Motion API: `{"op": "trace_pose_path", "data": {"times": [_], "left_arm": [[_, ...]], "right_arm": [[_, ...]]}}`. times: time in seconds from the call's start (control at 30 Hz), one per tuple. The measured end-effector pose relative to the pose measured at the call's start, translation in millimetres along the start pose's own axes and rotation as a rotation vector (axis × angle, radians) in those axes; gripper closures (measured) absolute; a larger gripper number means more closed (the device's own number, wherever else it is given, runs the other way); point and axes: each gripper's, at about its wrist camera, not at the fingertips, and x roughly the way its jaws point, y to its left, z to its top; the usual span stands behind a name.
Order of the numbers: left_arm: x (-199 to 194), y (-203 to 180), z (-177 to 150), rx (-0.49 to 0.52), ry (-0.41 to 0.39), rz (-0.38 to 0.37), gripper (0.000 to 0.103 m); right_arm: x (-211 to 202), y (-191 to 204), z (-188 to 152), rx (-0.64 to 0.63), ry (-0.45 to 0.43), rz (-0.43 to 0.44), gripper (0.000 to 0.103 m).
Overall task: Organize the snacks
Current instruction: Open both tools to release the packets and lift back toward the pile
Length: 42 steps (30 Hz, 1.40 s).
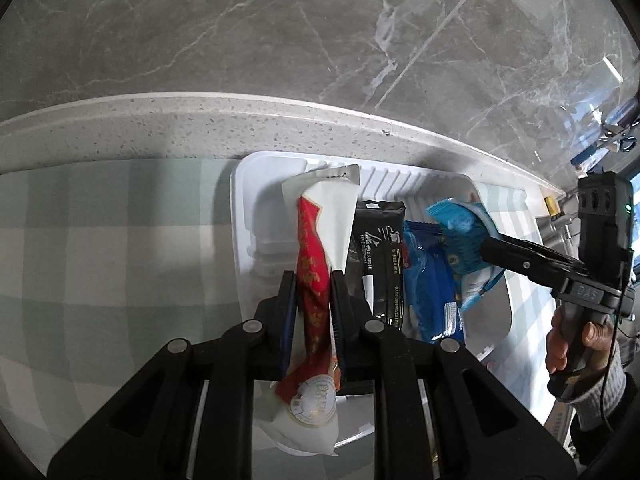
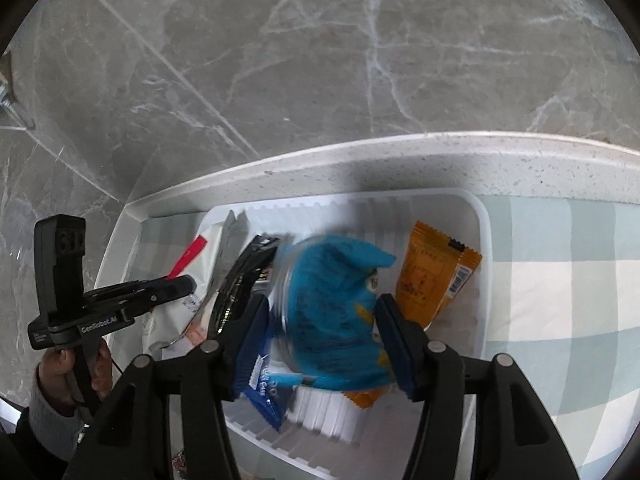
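The white plastic tray with ribbed walls sits on a desk covered by a pale green and white checked cloth, its far rim close against the speckled stone upstand below the grey veined marble wall.

The left gripper is clamped on a long, glossy white snack packet with a red band and a round seal printed at its near end. Its long axis runs from the gripper toward the tray's far rim, the crimped flat end pointing away, and it sits at the left side of the tray. Just right of it in the tray lies a slim black wrapper with gold lettering, parallel to it, then a dark blue crinkled foil bag.

The right gripper is closed on a soft, puffy light blue snack bag, held over the middle of the tray; the bag is blurred, its twisted top pointing toward the tray's far rim. At the tray's right side lies an orange sachet with a barcode, tilted with its crimped end toward the far right corner. The dark blue bag pokes out beneath the light blue one
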Motion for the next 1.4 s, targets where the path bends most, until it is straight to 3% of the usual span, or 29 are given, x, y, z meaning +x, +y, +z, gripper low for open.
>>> {"op": "trace_pose_path", "data": {"times": [0.13,0.4,0.6,0.93,1.4], "left_arm": [[-8,-2,-1,0.008,-0.036,0.02,0.088],[-47,-8,-8,-0.007,-0.119,0.021,0.088],[-82,-19,-33,0.01,-0.152,0.02,0.088],[-114,-41,-92,0.046,-0.142,0.024,0.088],[-107,-67,-183,0.073,-0.058,0.044,0.088]], "right_arm": [[-11,6,-1,-0.027,-0.039,-0.018,0.037],[-47,15,-10,-0.064,-0.114,-0.024,0.037],[-71,26,-32,-0.1,-0.132,-0.03,0.037],[-106,41,-83,-0.148,-0.148,-0.051,0.037],[-122,45,-163,-0.133,-0.107,-0.06,0.036]]}}
